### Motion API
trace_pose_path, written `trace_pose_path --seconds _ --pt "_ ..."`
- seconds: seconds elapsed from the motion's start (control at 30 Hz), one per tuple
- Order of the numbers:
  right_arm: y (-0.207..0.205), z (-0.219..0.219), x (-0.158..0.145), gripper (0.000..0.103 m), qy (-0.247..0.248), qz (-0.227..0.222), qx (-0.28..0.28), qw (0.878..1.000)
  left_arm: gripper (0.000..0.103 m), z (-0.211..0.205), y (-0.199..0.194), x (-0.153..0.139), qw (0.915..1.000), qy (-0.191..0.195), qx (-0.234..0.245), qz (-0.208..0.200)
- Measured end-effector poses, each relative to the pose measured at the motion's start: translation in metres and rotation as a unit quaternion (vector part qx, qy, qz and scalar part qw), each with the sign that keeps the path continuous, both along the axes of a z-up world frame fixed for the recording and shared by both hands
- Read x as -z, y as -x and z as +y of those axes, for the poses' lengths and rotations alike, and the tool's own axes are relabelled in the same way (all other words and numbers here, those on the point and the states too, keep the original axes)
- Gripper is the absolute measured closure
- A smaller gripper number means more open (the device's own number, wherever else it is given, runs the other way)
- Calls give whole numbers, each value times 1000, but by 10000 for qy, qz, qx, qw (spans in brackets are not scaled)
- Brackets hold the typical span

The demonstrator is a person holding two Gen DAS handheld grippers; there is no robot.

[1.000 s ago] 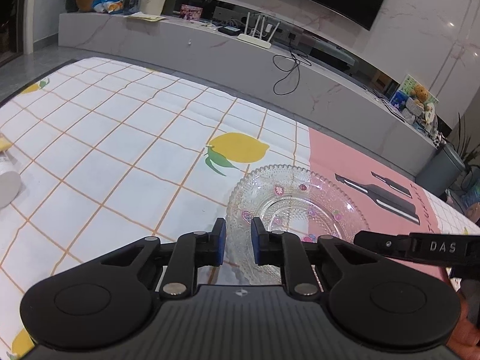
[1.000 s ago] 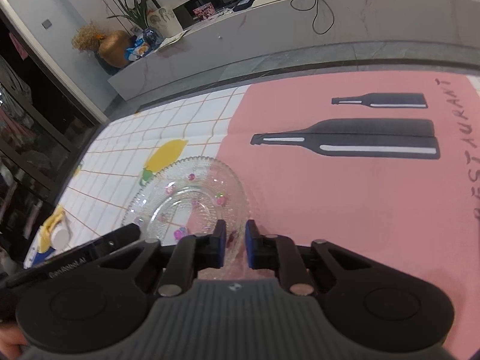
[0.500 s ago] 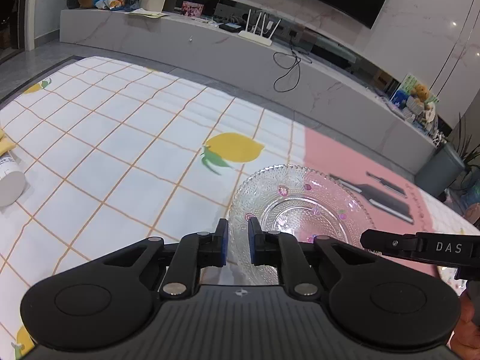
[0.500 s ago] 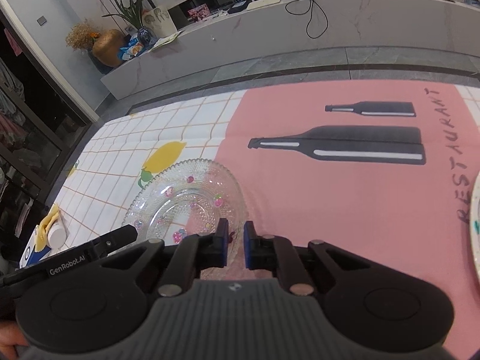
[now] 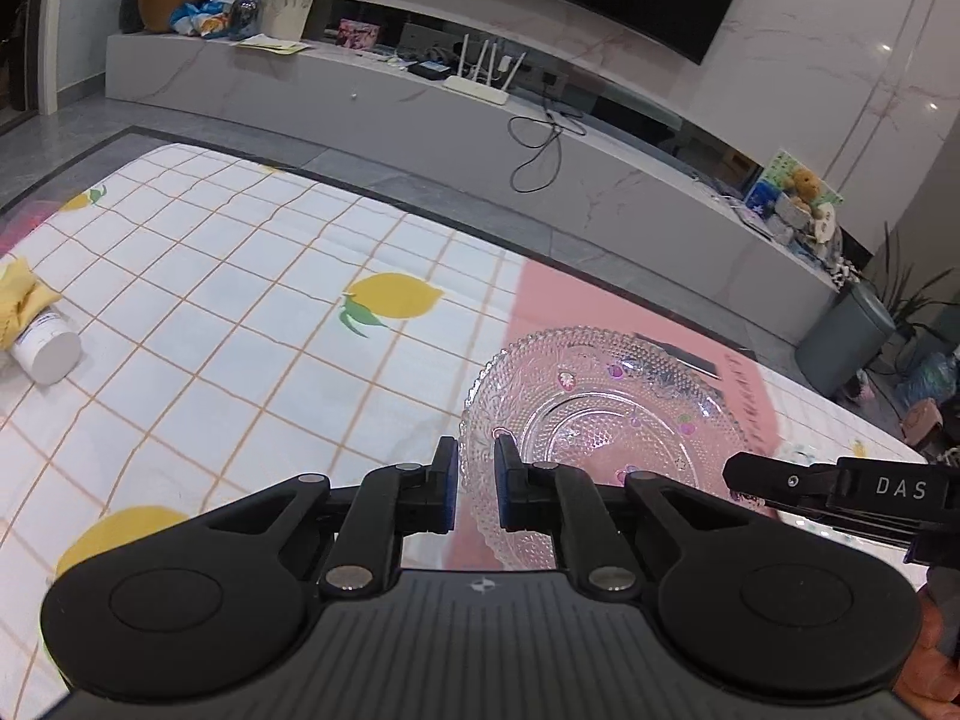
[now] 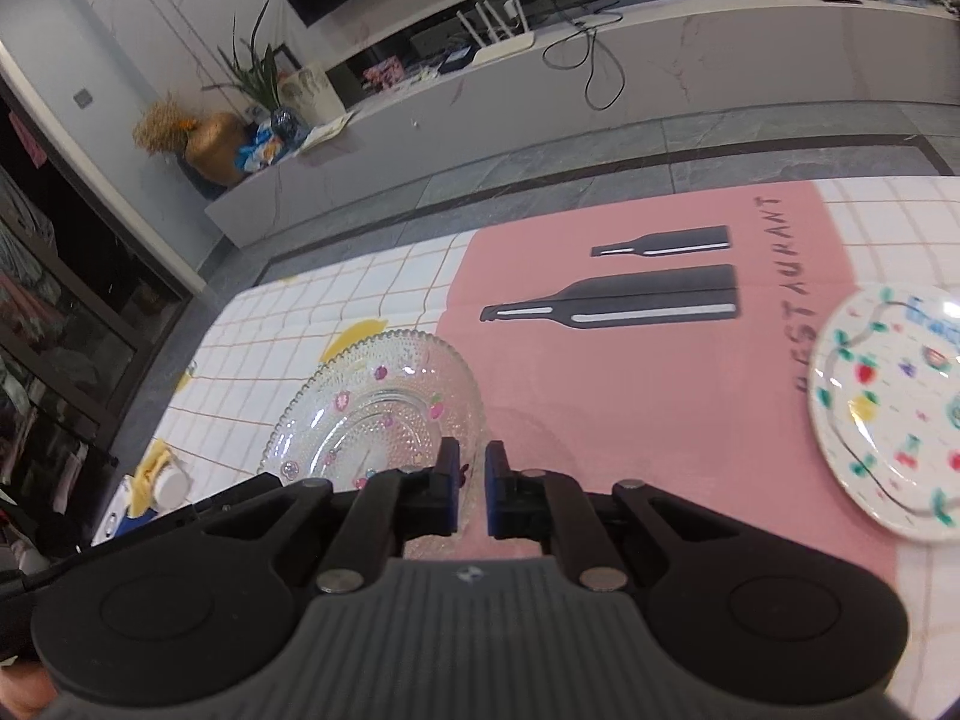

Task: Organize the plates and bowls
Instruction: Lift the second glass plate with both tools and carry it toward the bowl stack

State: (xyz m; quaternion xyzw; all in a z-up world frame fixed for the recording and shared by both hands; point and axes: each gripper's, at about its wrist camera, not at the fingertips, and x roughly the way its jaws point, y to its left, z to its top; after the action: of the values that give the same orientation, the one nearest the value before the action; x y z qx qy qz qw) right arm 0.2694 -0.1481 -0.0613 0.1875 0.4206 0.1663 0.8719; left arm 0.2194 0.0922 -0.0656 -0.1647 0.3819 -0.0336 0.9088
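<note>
Left claw (image 5: 476, 489) and right claw (image 6: 472, 495) both pinch rim of clear bumpy glass plate (image 5: 606, 420), sharing weight. Likely headed for white painted plate (image 6: 888, 414).

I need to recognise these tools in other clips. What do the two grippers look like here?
Both are matte black: a ribbed body, two round discs, and linkage arms with silver pins ending in blue-padded fingers. The left gripper and right gripper match; white "DAS" lettering marks the right one's side, seen from the left wrist.
</note>
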Motion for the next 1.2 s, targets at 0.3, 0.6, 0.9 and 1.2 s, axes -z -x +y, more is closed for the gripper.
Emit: trace_pose_path --seconds 0.3,0.6,0.9,1.2 --pt "66 -35 -40 98 -272 -306 350 9985 90 -24 47 -46 9999 31 148 -72" --pt "139 -89 -65 98 -626 -434 634 9951 92 -68 101 -76 9986 50 451 -271" --pt "205 -163 -66 99 -591 -421 1118 9911 92 -135 137 -66 9959 226 863 -118" --pt "256 -226 -34 99 -528 -11 1688 9842 92 -191 165 -34 9919 199 1236 199"
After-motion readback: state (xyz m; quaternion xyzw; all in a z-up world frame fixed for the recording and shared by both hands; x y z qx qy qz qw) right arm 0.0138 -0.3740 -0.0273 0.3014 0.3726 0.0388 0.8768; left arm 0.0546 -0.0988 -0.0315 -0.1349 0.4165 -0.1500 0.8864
